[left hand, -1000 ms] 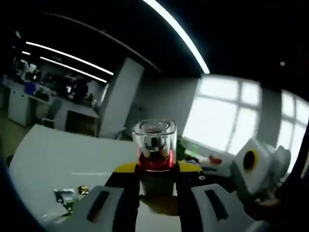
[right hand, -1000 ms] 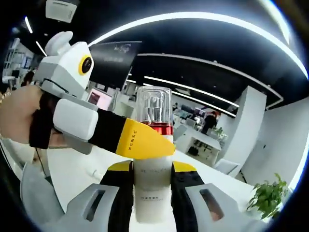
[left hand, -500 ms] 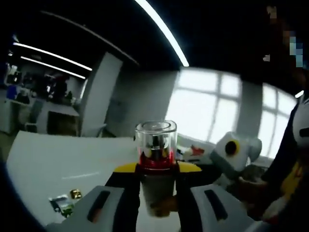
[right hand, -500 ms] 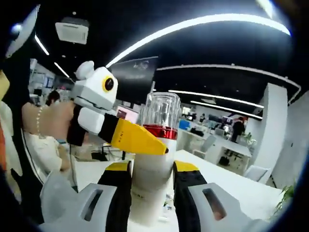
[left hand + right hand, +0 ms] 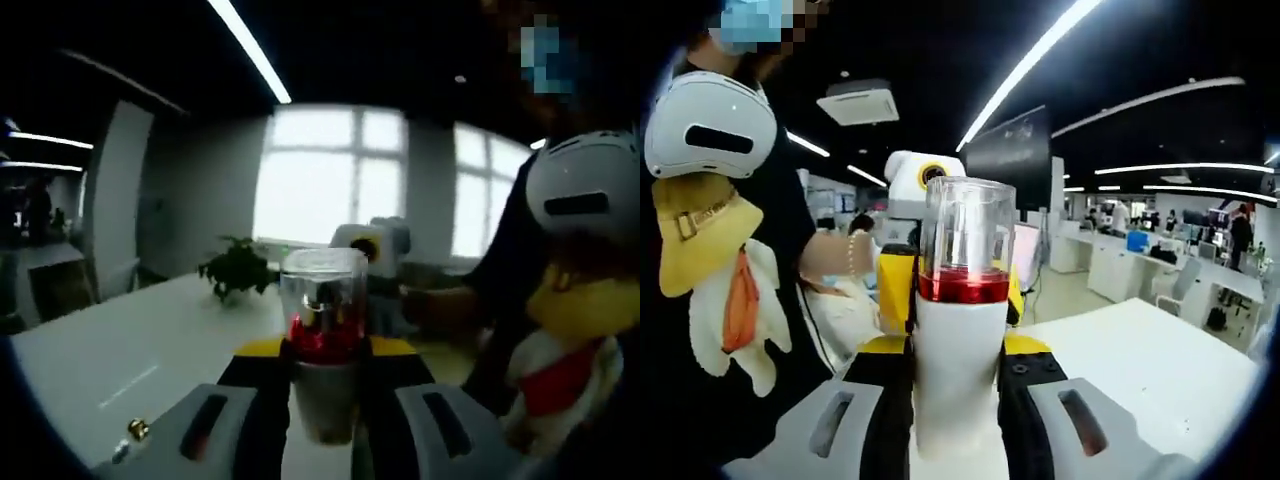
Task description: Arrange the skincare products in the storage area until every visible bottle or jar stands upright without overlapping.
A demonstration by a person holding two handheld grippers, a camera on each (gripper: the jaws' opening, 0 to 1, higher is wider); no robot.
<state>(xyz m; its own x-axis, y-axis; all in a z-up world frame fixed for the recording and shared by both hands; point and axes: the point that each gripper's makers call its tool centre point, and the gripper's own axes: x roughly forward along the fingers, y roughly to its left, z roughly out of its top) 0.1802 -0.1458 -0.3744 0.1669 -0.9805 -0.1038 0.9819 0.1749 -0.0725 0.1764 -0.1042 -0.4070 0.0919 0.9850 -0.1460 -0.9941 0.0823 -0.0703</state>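
Note:
A skincare bottle [image 5: 324, 350] with a clear cap, a red collar and a white body stands upright in the air between both grippers. My left gripper [image 5: 326, 352] is shut on its body just under the collar. In the right gripper view the same bottle [image 5: 962, 300] rises between the jaws of my right gripper [image 5: 960, 350], which is shut on the white body lower down. The left gripper's yellow fingers [image 5: 893, 290] flank the bottle from behind at collar height. In the left gripper view the right gripper [image 5: 378, 300] reaches in from behind the bottle.
A white table [image 5: 120, 350] lies below, with small items [image 5: 130, 430] near its edge and a potted plant [image 5: 238, 270] at the far end. A person with a white headset and a plush toy [image 5: 720, 250] stands close. Office desks [image 5: 1140, 260] line the background.
Both views have swung round with the hands. The bottle stays held by both grippers. In the right gripper view the left gripper has shifted from the left side to directly behind the bottle.

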